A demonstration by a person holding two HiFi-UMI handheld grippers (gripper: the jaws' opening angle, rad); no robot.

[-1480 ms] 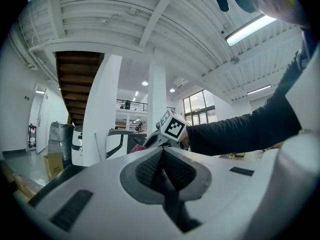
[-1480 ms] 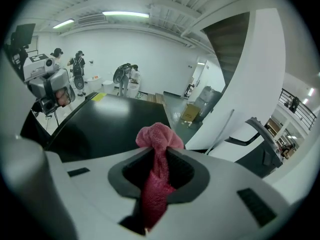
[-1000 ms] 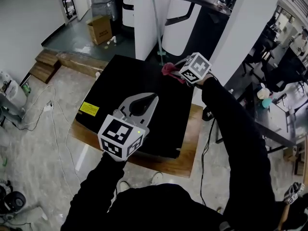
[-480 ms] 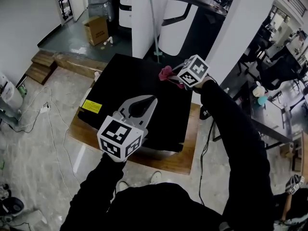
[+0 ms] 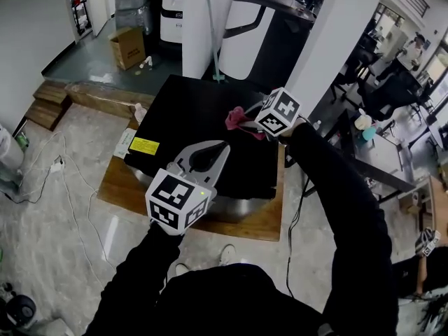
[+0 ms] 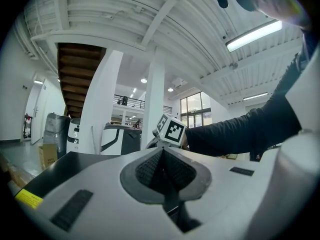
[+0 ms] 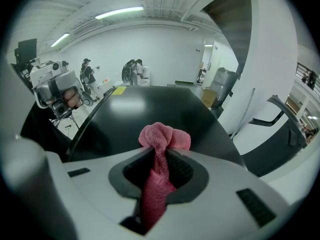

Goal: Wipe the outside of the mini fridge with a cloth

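The mini fridge (image 5: 189, 121) lies with a broad black face up on a low wooden board (image 5: 255, 224), which juts out past the fridge's near edge and right edge. A yellow label (image 5: 145, 145) sits at the near left corner of that face. The right gripper (image 5: 250, 121) reaches over the right edge of the fridge, in its far half, and its jaws are clamped on a pink cloth (image 5: 236, 119). In the right gripper view the cloth (image 7: 164, 136) is pinched into a thin strip between the pads and bunches into a knot just past the tips, low over the black face (image 7: 150, 106); whether it presses on the surface cannot be told. The left gripper (image 5: 210, 154) hangs above the near edge of the fridge, about midway along it, with its jaws drawn together and nothing between them. A white pillar (image 5: 329, 40) rises close behind the far right corner, with a white and black machine (image 5: 262, 33) beside it. A thin pole (image 5: 212, 40) stands off the far edge. A cardboard box (image 5: 126, 46) and wooden steps (image 5: 45, 110) lie well away to the far left. Thin cables (image 5: 70, 187) trail over the floor to the left of the board, and a dark cable (image 5: 294, 208) runs down its right side.
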